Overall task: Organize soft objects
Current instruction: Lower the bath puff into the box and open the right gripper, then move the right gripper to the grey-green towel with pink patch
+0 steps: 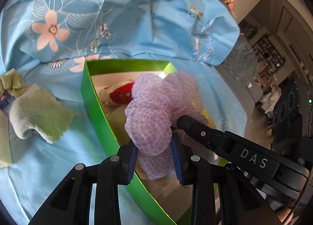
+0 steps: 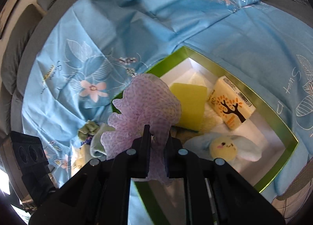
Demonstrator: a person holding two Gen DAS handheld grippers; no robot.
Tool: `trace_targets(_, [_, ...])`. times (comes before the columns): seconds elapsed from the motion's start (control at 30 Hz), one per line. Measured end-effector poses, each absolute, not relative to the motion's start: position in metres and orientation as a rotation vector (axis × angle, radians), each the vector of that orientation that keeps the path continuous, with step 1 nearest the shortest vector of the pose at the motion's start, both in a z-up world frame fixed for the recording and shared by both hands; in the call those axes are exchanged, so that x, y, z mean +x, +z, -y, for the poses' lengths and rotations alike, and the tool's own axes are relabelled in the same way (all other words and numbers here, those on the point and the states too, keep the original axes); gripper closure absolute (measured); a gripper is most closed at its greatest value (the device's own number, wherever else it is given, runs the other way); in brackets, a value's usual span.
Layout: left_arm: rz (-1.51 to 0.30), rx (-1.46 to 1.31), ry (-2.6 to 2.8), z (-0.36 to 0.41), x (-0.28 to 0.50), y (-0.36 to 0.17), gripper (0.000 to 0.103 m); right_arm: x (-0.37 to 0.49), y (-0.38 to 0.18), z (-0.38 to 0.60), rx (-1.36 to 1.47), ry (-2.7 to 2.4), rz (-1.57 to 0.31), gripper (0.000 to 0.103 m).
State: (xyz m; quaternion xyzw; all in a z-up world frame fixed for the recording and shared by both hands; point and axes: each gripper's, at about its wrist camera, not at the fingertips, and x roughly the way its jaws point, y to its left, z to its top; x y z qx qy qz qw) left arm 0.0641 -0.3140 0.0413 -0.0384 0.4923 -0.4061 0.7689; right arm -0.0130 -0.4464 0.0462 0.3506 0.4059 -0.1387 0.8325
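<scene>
Both grippers are on the same thing here: a crumpled lilac nonwoven cloth with a dotted weave point(image 1: 156, 111), held up over the open green-walled cardboard box point(image 1: 92, 95) that sits on the light blue floral bedsheet point(image 1: 121, 19). The left gripper point(image 1: 156, 158) has its blue-padded jaws pinching the lower fold of the cloth, a tail of fabric hanging down between them. The right gripper point(image 2: 157, 137) comes in from the side, jaws pressed nearly together on another bunch of the same cloth, so the bundle hangs between the two. Down in the box: a yellow rectangular sponge point(image 2: 190, 105), a cream packet printed with an orange-leaved tree point(image 2: 231, 105), a small yellow plush face with pale blue ears point(image 2: 223, 146), and from the left view something soft in red and white point(image 1: 119, 94). Out on the sheet, beside the box, a rumpled pale green terry towel point(image 1: 39, 111) lies apart
</scene>
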Motion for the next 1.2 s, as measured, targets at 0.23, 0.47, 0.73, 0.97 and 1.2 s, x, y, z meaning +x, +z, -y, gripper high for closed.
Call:
trace_targets(0.23, [-1.080, -0.084, -0.856, 0.319, 0.066, 0.037, 0.070, -0.009, 0.037, 0.451, 0.724, -0.342, -0.882, 0.091])
trace_targets(0.47, [-1.079, -0.162, -0.869, 0.294, 0.067, 0.059, 0.059, -0.019, 0.053, 0.453, 0.721, -0.364, -0.822, 0.039])
trace_targets(0.73, [-0.988, -0.251, -0.806, 0.227, 0.068, 0.093, 0.030, -0.029, 0.094, 0.438, 0.678, -0.332, -0.722, 0.019])
trace_targets(0.97, [-0.949, -0.266, -0.569, 0.139, 0.076, 0.093, 0.029, -0.009, 0.114, 0.396, 0.649, -0.204, -0.708, 0.011])
trace_targets(1.2, [-0.994, -0.334, -0.375, 0.052, 0.073, 0.061, 0.029, 0.049, 0.091, 0.326, 0.605, -0.050, -0.828, 0.008])
